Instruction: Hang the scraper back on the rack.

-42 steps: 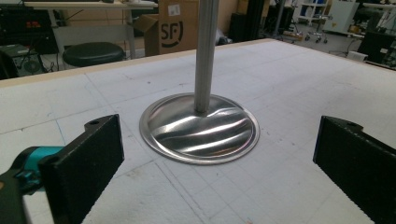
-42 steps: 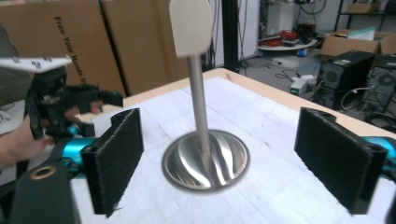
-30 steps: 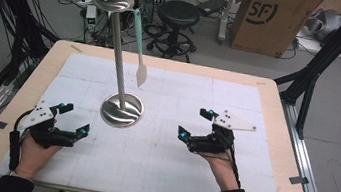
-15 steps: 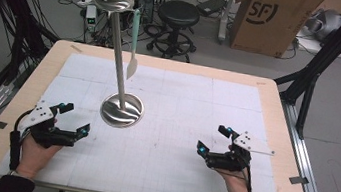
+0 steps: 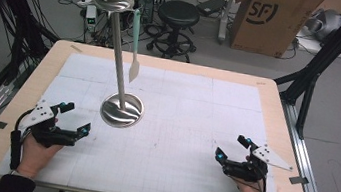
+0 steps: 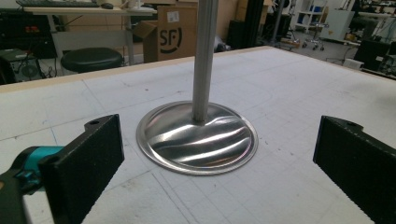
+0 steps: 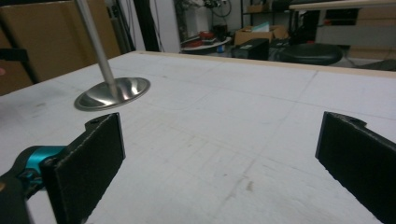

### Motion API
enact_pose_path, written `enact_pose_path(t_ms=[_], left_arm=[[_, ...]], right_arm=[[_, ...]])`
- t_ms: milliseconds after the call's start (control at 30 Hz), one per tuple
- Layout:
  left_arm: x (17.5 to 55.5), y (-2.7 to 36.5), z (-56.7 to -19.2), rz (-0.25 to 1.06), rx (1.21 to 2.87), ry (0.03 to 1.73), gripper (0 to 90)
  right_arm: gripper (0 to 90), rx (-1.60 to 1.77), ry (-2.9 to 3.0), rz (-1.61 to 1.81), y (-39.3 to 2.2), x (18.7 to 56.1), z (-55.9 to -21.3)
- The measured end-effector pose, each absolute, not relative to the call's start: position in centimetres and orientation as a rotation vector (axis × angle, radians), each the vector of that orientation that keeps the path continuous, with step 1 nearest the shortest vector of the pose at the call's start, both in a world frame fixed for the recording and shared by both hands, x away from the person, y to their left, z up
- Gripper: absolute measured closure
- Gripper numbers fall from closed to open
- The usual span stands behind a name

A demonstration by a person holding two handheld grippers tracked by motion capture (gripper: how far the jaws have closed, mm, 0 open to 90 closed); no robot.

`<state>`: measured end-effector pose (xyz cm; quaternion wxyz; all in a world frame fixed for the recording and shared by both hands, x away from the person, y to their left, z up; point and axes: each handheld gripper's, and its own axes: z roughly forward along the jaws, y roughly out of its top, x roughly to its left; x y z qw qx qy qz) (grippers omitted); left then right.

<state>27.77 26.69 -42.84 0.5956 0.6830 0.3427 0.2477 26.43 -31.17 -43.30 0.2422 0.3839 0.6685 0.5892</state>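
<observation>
High view is showing the worktop (image 5: 269, 97) with a white gridded mat (image 5: 190, 124) covering most of it, and a metal stand (image 5: 121, 110) is rising from a round base left of the middle. A pale spatula (image 5: 134, 55) is hanging from the stand's top disc, its blade dangling clear above the mat and apart from the pole.

The left gripper (image 5: 72, 118) is resting near the front left corner, just beside the stand's base but not touching it. In the left gripper view its jaws are standing wide apart, holding nothing, with the stand's base (image 6: 197, 137) lying ahead between them.

The right gripper (image 5: 233, 148) is sitting near the front right, close to the mat's edge and well apart from the stand. In the right gripper view its jaws are also gaping wide and gripping nothing, and the base (image 7: 112, 94) is showing far off to the left.

Between the two grippers a broad stretch of bare mat is lying open, and the whole right half behind the right gripper is free too.

Compared with a second ago, the right gripper is sitting farther right and nearer the front edge. The left gripper is staying where it was.
</observation>
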Motion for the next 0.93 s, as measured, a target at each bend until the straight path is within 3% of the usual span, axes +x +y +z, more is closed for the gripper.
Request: enact_pose_path(t_ms=[933], left_arm=[[28.1,26.8,-42.9,0.61,1.588,0.85,2.3]], right_arm=[[0.4,1.194,1.689,1.523,-34.7,25.1,-44.6]])
